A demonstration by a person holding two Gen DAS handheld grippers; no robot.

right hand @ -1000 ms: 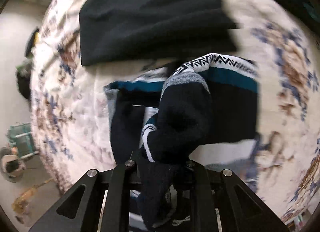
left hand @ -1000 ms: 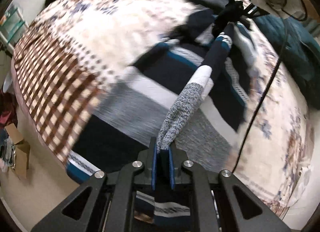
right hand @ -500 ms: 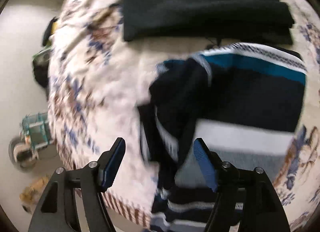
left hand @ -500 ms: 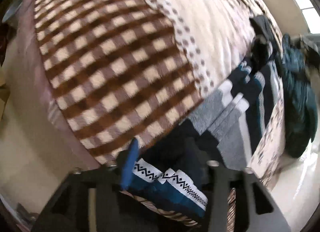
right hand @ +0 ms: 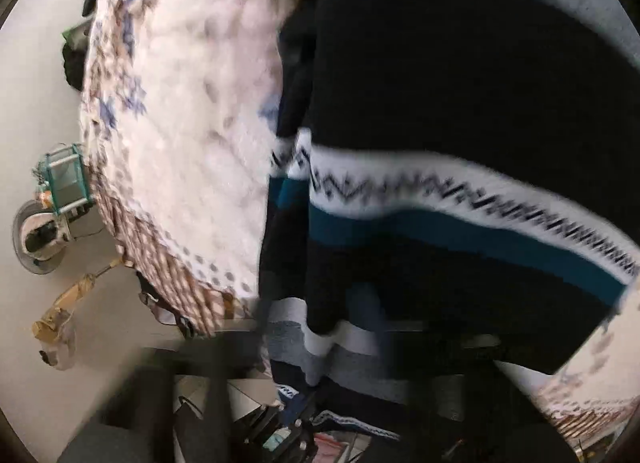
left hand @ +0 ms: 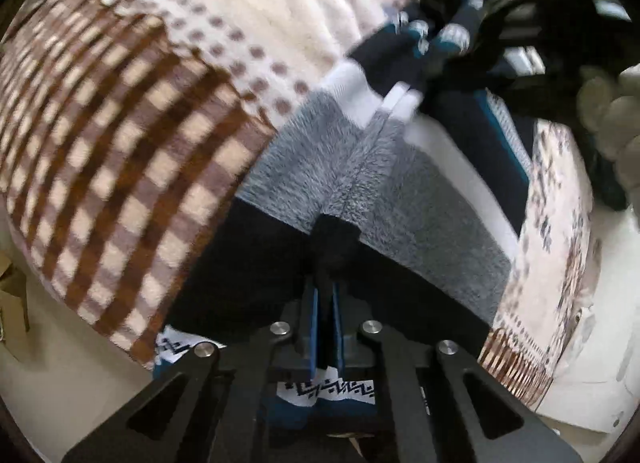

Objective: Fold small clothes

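Left wrist view: left claw (left hand: 326,299) is clamped on the sweater (left hand: 360,183) hem by the bed (left hand: 120,123) edge. Right claw, blurred, is logged clenched after just closing; hold unclear. Hem should be kept taut, lifted evenly.

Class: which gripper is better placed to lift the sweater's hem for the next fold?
Left, probably: the left gripper has just closed its jaws on the sweater beside its patterned hem. The right gripper, jaws also just closed, sits farther up, grip unclear.
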